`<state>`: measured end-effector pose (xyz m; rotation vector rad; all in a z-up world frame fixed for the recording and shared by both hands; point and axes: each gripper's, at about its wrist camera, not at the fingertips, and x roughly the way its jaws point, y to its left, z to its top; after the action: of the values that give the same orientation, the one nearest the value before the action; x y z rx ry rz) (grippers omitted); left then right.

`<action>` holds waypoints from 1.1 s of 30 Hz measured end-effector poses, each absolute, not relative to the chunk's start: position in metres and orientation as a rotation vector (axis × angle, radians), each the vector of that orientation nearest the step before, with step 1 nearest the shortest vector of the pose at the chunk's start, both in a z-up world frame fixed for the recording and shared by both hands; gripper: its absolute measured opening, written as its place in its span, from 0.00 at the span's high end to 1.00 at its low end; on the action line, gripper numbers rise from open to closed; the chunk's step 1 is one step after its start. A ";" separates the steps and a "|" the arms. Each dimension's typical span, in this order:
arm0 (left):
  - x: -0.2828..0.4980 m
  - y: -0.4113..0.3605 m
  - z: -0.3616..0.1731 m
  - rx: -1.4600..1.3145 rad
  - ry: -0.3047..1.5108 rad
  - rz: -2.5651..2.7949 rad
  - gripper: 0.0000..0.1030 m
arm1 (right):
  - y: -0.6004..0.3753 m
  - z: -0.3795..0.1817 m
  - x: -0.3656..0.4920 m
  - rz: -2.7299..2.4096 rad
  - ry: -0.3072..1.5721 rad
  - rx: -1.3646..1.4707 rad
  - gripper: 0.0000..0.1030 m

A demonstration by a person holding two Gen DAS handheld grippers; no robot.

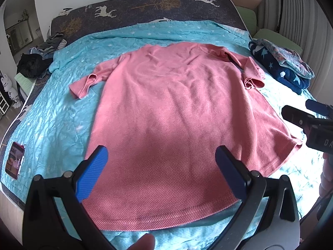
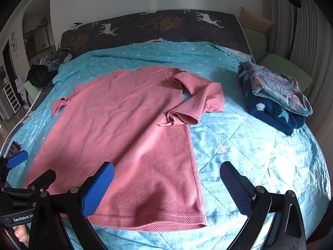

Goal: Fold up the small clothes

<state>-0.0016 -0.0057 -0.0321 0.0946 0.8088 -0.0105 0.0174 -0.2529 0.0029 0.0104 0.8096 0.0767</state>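
**Pink shirt lies flat, both grippers wait empty at its hem**

Pink knitted fabric with a waffle texture makes up the shirt (image 1: 166, 112), which is spread out flat, hem toward the cameras, on the turquoise quilt (image 2: 249, 145) of the bed. It looks light and soft, so I judge it will sag and wrinkle when lifted and will not keep a shape by itself. Its right sleeve (image 2: 195, 106) is already bent over and bunched at the cuff; the left sleeve (image 1: 87, 83) lies straight out. Good places to hold seem to be the hem corners or the shoulder seams, where the cloth is thicker.

Left gripper (image 1: 161, 166) hangs low over the hem, near the middle of the shirt, its blue pads wide apart and holding nothing. Right gripper (image 2: 166, 179) hangs over the shirt's right hem corner, also spread and empty. Folded clothes (image 2: 276, 95) sit in a pile well apart, on the right. A phone (image 1: 14, 160) lies at the left edge.
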 end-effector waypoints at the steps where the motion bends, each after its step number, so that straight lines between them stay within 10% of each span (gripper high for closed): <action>1: -0.002 -0.005 -0.032 0.094 0.807 -0.005 0.01 | -0.253 0.003 0.017 0.076 0.810 0.010 0.00; 33: 0.017 0.061 -0.025 -0.030 0.796 0.148 0.01 | -0.223 0.032 0.040 0.182 0.757 -0.057 0.00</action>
<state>0.0166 0.0613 -0.0249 -0.0299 0.7964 0.1480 0.0395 -0.2233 0.0319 -0.0570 0.7573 0.1816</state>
